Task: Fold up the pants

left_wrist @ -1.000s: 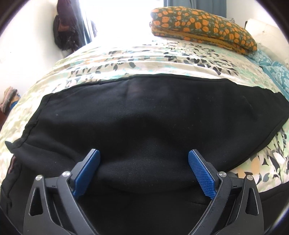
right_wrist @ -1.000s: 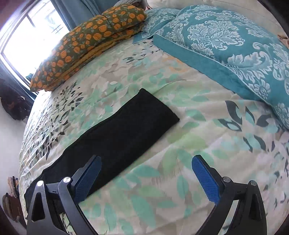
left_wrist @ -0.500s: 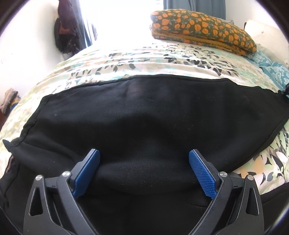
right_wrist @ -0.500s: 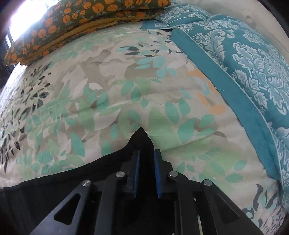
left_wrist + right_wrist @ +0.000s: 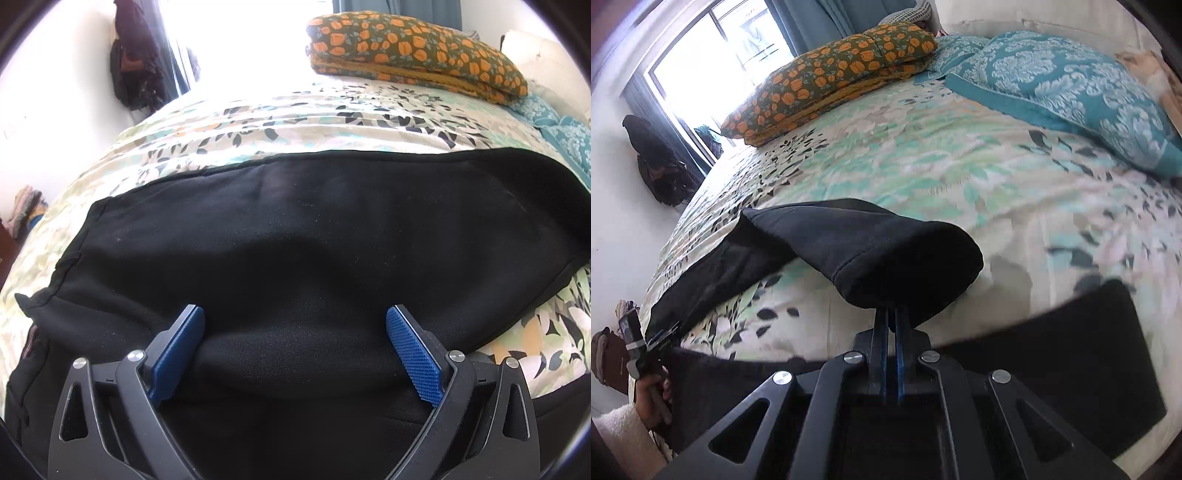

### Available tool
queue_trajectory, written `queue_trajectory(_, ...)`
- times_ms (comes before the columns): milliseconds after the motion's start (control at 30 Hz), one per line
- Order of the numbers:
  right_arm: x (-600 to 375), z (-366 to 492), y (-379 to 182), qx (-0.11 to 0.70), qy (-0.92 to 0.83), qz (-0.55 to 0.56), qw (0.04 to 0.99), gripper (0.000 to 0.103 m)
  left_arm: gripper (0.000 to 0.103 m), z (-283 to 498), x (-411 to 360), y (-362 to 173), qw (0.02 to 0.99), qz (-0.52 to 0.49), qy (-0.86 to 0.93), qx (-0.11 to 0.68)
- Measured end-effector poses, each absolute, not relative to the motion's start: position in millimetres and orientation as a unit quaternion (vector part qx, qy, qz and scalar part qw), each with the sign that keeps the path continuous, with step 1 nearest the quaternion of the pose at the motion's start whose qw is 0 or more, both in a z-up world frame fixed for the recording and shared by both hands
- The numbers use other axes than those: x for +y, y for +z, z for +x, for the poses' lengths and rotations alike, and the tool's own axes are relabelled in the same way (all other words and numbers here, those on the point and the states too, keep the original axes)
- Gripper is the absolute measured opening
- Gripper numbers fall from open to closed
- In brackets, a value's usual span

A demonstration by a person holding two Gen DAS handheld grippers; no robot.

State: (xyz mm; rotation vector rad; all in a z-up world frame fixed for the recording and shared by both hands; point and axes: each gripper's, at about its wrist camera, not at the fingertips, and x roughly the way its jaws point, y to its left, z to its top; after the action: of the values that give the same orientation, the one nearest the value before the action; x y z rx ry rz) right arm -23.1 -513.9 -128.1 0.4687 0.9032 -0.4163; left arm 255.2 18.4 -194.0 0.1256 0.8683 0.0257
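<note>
Black pants (image 5: 295, 229) lie spread across a floral bedspread (image 5: 295, 122). My left gripper (image 5: 295, 347) stands open at their near edge, blue pads (image 5: 413, 354) wide apart, with a bulge of black cloth between them. In the right wrist view, my right gripper (image 5: 891, 317) is shut on the hem end of a pant leg (image 5: 871, 251). That end is lifted off the bed and curls over the fingertips. The rest of the leg trails down to the left. A hand (image 5: 653, 395) in a white fleece sleeve holds the other gripper at the lower left.
A folded orange-flowered blanket (image 5: 831, 74) and teal patterned pillows (image 5: 1063, 88) lie at the head of the bed. Dark clothes (image 5: 133, 62) hang beside a bright window. A dark cloth (image 5: 1071, 369) runs along the near edge of the bed.
My right gripper went from open to shut on the pant leg's end, then lifted it and carried it toward the left. The left gripper stayed in place, open.
</note>
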Motion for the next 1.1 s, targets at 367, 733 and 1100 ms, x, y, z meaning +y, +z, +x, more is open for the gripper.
queue_trajectory(367, -517.9, -85.9, -119.6, 0.376, -0.271, 0.298, 0.834, 0.075, 0.098, 264.5, 20.9, -178.8, 0.874, 0.048, 0.007, 0.484)
queue_trajectory(733, -504.6, -30.4, -154.5, 0.435, -0.194, 0.301, 0.826, 0.054, 0.098, 229.9, 21.0, -144.5, 0.868, 0.02, -0.027, 0.495)
queue_trajectory(1100, -521.2, -76.6, -111.1, 0.329, -0.201, 0.314, 0.867, 0.01, 0.098, 307.6, -8.4, -131.6, 0.841, -0.079, -0.058, 0.531)
